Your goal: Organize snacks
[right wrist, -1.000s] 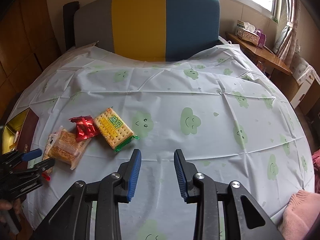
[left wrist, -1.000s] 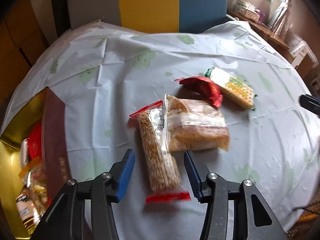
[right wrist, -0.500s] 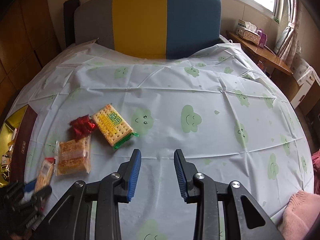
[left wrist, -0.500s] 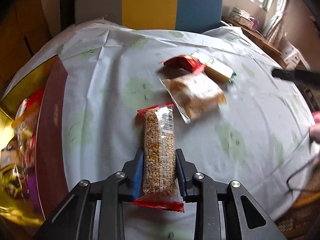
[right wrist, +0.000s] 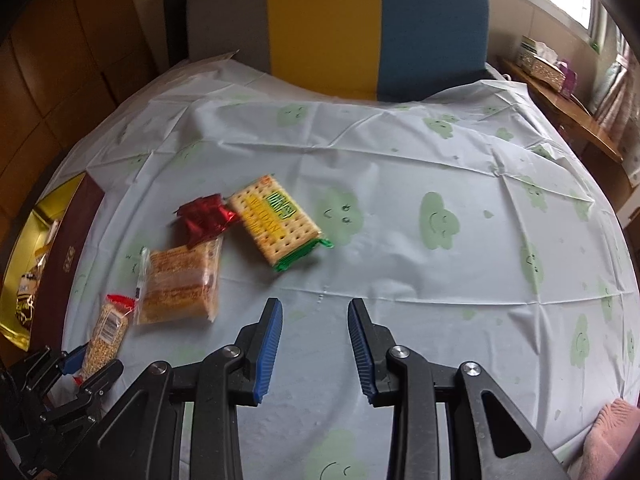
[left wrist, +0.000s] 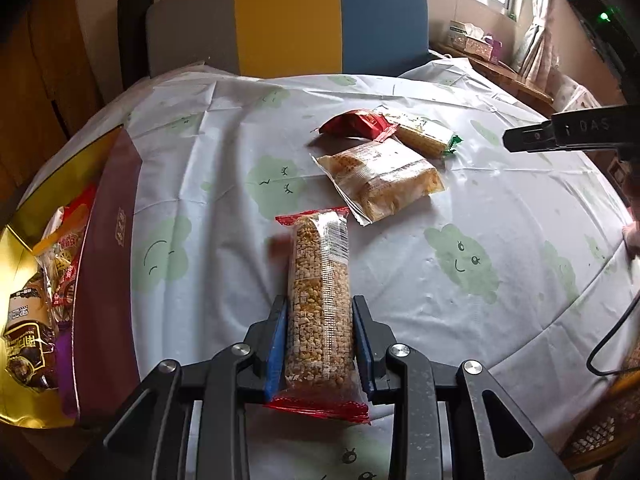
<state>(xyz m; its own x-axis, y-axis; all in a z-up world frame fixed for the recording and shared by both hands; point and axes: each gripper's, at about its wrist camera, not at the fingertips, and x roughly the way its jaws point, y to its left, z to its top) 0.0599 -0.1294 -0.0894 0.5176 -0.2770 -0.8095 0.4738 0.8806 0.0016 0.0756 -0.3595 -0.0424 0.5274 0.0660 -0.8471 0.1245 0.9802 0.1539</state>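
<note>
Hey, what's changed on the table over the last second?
The left gripper closed on the grain bar and drew it back from the cake pack, toward the table's near edge beside the gift box. The red packet, crackers and cake pack lie as before; the right gripper has stayed open over the tablecloth.

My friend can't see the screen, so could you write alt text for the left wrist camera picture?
Left tongs grip a long grain snack bar above a cloud-print tablecloth. Three more snack packets lie beyond, and a gold box of snacks sits left.
</note>
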